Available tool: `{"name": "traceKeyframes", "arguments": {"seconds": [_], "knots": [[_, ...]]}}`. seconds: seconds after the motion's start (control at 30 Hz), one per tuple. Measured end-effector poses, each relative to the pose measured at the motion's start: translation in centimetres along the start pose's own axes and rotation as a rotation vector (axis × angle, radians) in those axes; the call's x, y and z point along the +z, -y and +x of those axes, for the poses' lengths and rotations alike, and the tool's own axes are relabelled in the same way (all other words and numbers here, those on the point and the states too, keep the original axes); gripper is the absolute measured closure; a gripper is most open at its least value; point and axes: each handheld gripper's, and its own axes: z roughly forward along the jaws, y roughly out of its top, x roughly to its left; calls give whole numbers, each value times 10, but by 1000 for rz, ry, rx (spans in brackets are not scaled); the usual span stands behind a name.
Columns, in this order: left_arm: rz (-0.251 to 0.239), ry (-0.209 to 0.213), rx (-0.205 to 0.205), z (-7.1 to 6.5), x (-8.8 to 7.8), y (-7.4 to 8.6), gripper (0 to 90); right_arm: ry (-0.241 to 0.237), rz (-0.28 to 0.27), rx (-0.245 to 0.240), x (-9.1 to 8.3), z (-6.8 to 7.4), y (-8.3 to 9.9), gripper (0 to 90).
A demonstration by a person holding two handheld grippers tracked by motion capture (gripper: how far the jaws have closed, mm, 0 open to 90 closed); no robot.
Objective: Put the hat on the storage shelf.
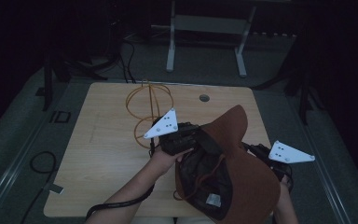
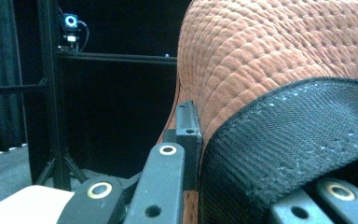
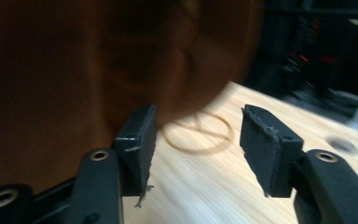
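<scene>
Two grippers | left gripper (image 2: 193,154) clenched on hat (image 1: 242,163) | right gripper (image 3: 196,140) released, beside hat

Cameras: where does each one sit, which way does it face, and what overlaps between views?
High view: above the person's side, looking forward and down on the table; forearms, left gripper, right gripper.
Left gripper view: along jaws shut on the brown hat.
Right gripper view: along open jaws across the table toward the wire stand.
Shared: hat and table in all three; wire stand in high and right gripper views.
</scene>
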Motion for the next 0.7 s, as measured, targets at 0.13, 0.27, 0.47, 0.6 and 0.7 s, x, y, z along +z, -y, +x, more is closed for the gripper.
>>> {"name": "traceKeyframes", "arguments": {"seconds": [0.13, 0.27, 0.47, 0.6, 0.7], "knots": [[10, 1, -3, -7, 7, 1, 866, -61, -56, -5, 9, 7, -7, 392], [19, 0, 8, -13, 11, 3, 866, -56, -68, -19, 15, 10, -10, 393], [31, -12, 14, -15, 14, 5, 866, -82, -76, -32, 19, 14, -11, 520], [39, -7, 7, -16, 16, 6, 865, -87, -78, -37, 21, 15, -14, 653], [36, -1, 2, -13, 15, 6, 864, -104, -73, -26, 21, 15, -15, 797]]}}
